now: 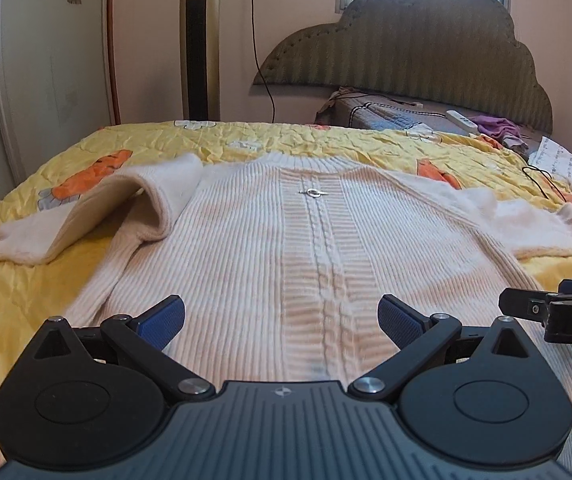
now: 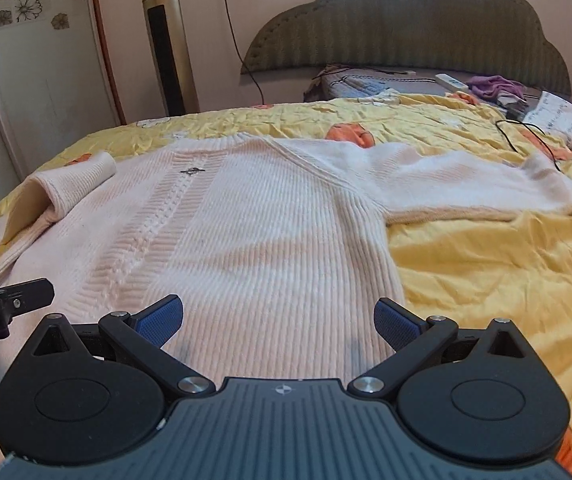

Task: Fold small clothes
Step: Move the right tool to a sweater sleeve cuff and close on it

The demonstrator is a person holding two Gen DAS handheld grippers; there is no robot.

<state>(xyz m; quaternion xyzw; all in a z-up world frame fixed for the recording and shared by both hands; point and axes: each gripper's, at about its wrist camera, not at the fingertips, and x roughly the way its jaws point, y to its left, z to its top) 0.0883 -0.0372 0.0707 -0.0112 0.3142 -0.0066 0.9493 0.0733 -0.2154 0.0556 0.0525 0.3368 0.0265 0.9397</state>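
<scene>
A pale pink ribbed knit sweater [image 1: 305, 248] lies spread front-up on the yellow bedspread, collar toward the headboard, with a small metal ornament [image 1: 313, 192] on its chest. Its left sleeve [image 1: 98, 208] is doubled over near the shoulder; its right sleeve [image 2: 465, 184] stretches out sideways. My left gripper [image 1: 282, 320] hovers open over the sweater's lower middle, nothing between its blue pads. My right gripper [image 2: 278, 320] hangs open over the sweater's lower right part, close to the side seam. Each gripper's tip shows at the edge of the other's view.
The yellow quilt [image 2: 485, 272] with orange prints covers the bed. A padded headboard [image 1: 425, 48], a grey pillow area, a white remote [image 1: 461, 121], purple cloth [image 1: 497, 126] and a black cable [image 2: 525, 136] lie at the far right. A tower fan [image 1: 200, 40] stands by the wall.
</scene>
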